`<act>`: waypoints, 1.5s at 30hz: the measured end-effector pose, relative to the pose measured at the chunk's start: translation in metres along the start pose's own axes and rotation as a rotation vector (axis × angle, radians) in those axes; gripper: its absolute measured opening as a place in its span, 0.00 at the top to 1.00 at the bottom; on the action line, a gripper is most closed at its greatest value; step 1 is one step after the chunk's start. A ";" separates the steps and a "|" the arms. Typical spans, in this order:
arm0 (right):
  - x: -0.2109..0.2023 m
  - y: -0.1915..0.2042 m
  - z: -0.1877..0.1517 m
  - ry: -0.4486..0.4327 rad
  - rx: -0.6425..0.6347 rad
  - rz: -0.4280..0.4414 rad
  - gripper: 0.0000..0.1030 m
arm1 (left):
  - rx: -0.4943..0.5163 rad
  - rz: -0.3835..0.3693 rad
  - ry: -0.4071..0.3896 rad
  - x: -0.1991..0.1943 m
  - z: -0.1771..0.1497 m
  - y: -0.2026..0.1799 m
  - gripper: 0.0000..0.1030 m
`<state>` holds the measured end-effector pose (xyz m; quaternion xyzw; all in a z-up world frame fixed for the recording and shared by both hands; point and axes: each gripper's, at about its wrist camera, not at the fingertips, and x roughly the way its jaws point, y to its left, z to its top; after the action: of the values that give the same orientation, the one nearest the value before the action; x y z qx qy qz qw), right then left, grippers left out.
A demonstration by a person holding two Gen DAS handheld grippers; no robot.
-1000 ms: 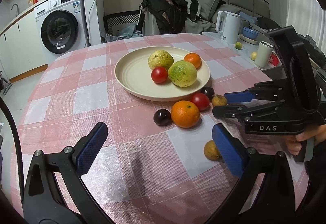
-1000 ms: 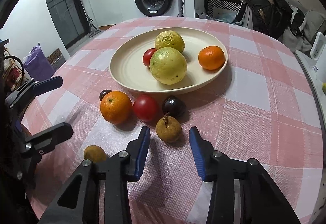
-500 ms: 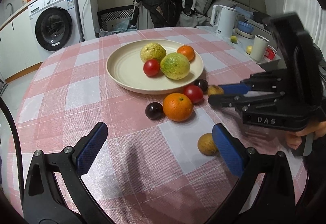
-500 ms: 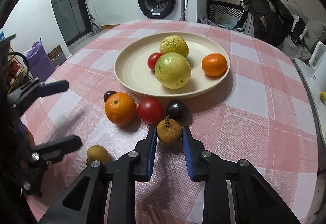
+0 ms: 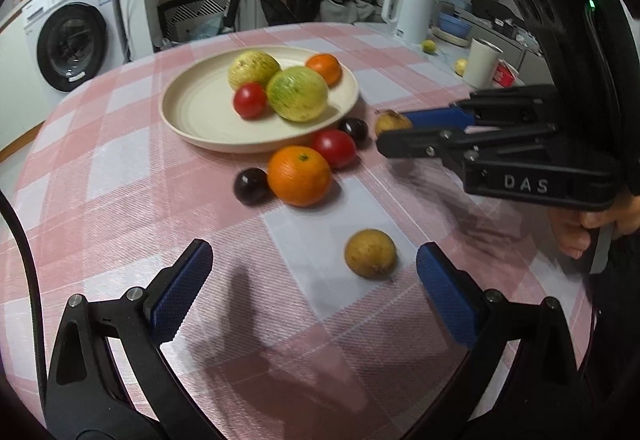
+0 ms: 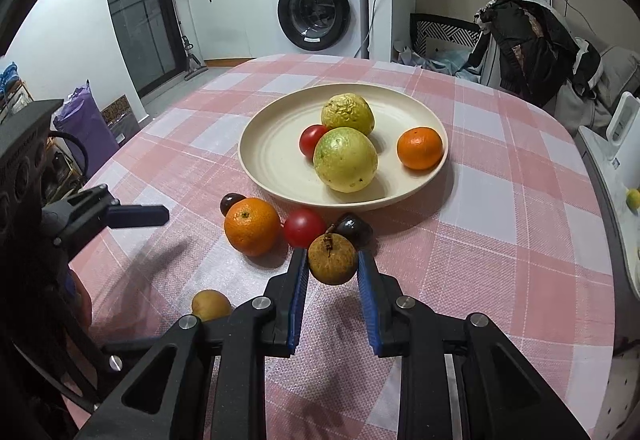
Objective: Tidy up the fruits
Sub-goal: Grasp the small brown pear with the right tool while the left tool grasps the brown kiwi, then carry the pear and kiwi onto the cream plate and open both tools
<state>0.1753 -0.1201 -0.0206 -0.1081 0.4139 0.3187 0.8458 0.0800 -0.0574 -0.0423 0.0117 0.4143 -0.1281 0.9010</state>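
Brown fruit now clamped in right gripper jaws

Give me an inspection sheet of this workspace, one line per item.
Surface: table under a pink and white checked cloth.
Job's things: cream plate holds two yellow-green fruits, a tomato and a small orange; off the plate lie a large orange, a red tomato, two dark plums and a brown fruit.
Clutter: nothing seen on the cloth.
Grippers: right gripper shut on a stemmed brown fruit; left gripper open, close to the loose brown fruit.
Cables: black cable at the left wrist view's edge.
Surroundings: washing machine, white kettle, clothes pile.
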 end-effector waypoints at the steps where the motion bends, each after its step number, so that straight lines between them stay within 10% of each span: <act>1: 0.000 0.000 0.000 0.000 0.001 0.000 0.75 | 0.009 -0.002 0.005 0.001 -0.001 -0.002 0.03; 17: 0.000 0.001 0.000 0.000 -0.006 0.004 0.75 | 0.086 -0.084 0.054 0.008 -0.006 -0.021 0.74; 45: -0.020 -0.007 0.007 -0.105 0.044 0.005 0.75 | -0.039 -0.010 -0.139 -0.024 0.016 0.019 0.75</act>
<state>0.1755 -0.1313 -0.0016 -0.0715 0.3763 0.3167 0.8678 0.0816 -0.0355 -0.0155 -0.0169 0.3531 -0.1247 0.9271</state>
